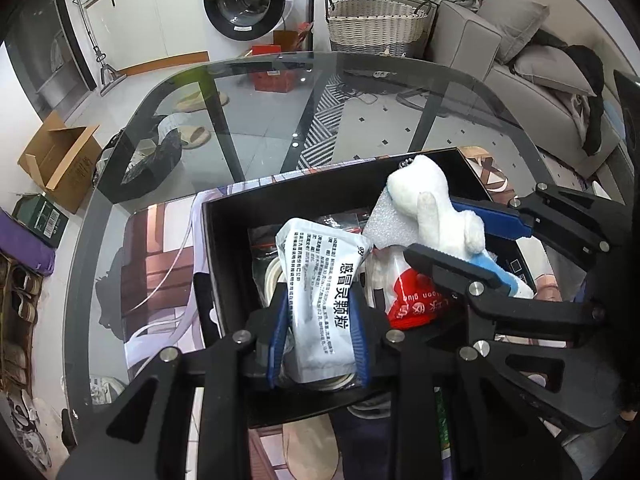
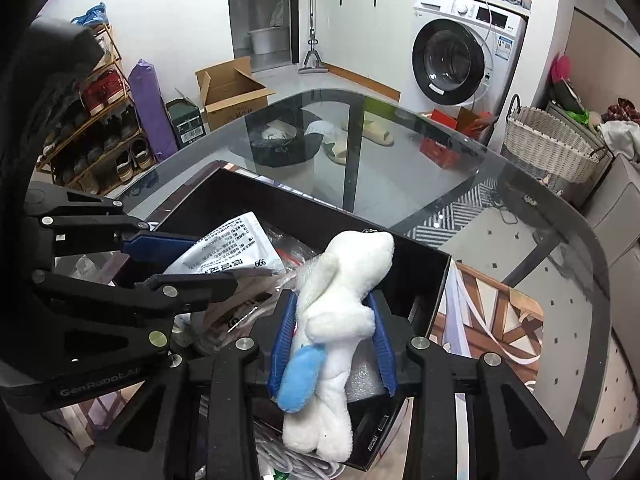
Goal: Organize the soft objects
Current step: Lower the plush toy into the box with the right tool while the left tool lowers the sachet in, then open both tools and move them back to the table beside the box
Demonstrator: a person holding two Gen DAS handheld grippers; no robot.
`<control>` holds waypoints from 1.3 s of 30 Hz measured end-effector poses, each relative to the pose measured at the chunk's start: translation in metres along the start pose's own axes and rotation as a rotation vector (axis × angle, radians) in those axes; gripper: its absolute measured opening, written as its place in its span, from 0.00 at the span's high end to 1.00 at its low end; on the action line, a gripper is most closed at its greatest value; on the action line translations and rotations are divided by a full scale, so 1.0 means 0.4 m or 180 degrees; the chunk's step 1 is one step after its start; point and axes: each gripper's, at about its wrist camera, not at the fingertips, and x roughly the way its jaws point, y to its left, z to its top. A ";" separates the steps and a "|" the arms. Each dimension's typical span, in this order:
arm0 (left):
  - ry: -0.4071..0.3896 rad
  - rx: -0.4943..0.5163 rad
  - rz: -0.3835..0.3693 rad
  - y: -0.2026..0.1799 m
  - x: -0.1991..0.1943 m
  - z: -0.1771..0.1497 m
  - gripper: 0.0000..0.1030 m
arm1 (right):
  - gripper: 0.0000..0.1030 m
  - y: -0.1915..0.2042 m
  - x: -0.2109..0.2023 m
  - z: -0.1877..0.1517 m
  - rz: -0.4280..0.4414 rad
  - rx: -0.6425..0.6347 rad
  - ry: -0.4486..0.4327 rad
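An open black box [image 1: 224, 240] stands on a printed mat on the glass table. My left gripper [image 1: 320, 340] is shut on a white pouch with printed text [image 1: 320, 280], both blue pads pressing its sides just above the box. From the right, my right gripper [image 2: 332, 344] is shut on a white plush toy with a blue patch [image 2: 340, 312], its head pointing toward the box's far corner. The toy [image 1: 432, 208] sits over a grey foam piece [image 1: 382, 220]. A red packet [image 1: 412, 300] and other wrapped items lie inside the box. In the right wrist view, the left gripper [image 2: 188, 260] and the pouch [image 2: 228, 248] show at the left.
The printed mat [image 1: 160, 248] covers the near part of the glass table [image 1: 280, 92]. Beyond the table are a wicker basket [image 1: 376, 24], a washing machine [image 1: 244, 0] and a grey sofa [image 1: 540, 80]. A cardboard box [image 1: 60, 160] and a shoe rack [image 2: 100, 128] stand on the floor.
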 end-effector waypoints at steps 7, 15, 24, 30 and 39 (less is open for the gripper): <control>0.0017 -0.0025 -0.0010 0.001 0.001 0.001 0.72 | 0.62 -0.003 0.004 -0.003 -0.0011 0.0027 0.0036; 0.0055 -0.0017 0.0032 0.005 0.013 0.001 0.71 | 0.61 0.003 0.003 -0.009 -0.0092 -0.0092 0.0035; 0.0045 0.0003 0.0064 0.004 0.015 0.001 0.70 | 0.60 0.002 0.002 -0.009 -0.0121 -0.0116 0.0069; -0.0067 0.0031 0.0117 0.003 -0.007 -0.003 0.54 | 0.60 -0.011 -0.022 -0.009 -0.0095 -0.0002 -0.0005; -0.0677 0.0109 0.0214 0.007 -0.126 -0.016 0.50 | 0.55 -0.002 -0.133 -0.007 -0.0050 0.0027 -0.0376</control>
